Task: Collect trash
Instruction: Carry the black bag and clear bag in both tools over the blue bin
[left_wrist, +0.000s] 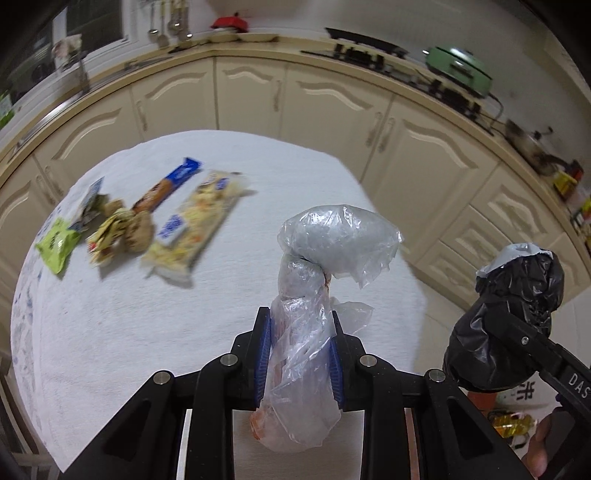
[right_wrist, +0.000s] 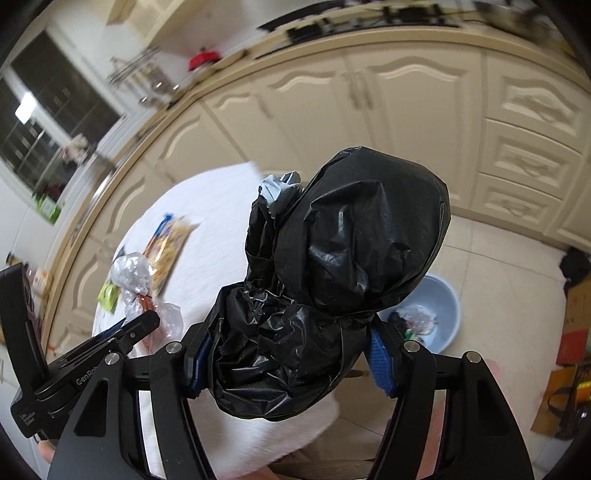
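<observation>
Holding two bits of trash up off the table, one in each gripper. Left gripper (left_wrist: 301, 354) squeezed tight on a twisted clear plastic bag (left_wrist: 325, 254), with something orange showing low inside it — hard to say what. Right gripper (right_wrist: 291, 363) clamped on a crumpled black plastic bag (right_wrist: 354, 240), jaws spread wide around the fat bundle, blue pads pressing its sides. Gripped low on each bag, so the puffy tops stick out past the fingers and nothing hangs down to drag.

Probably on the way to the blue basin (right_wrist: 443, 295) down on the floor at the right, already with some scraps in it — a good guess at the trash spot.

More trash left on the table: a long yellow snack wrapper (left_wrist: 195, 229), a blue and brown biscuit pack (left_wrist: 168, 188), a green packet (left_wrist: 59, 243) and some scrunched wrappers (left_wrist: 118, 232), all lying close together at the far left.

Covered in a white towel-like cloth (left_wrist: 184, 332), rounded at the edge. Behind, cream kitchen cabinets (left_wrist: 332, 110) along the wall, a green pot (left_wrist: 461, 70) and a red thing on the counter, a dark window at the left, pale floor tiles below.
</observation>
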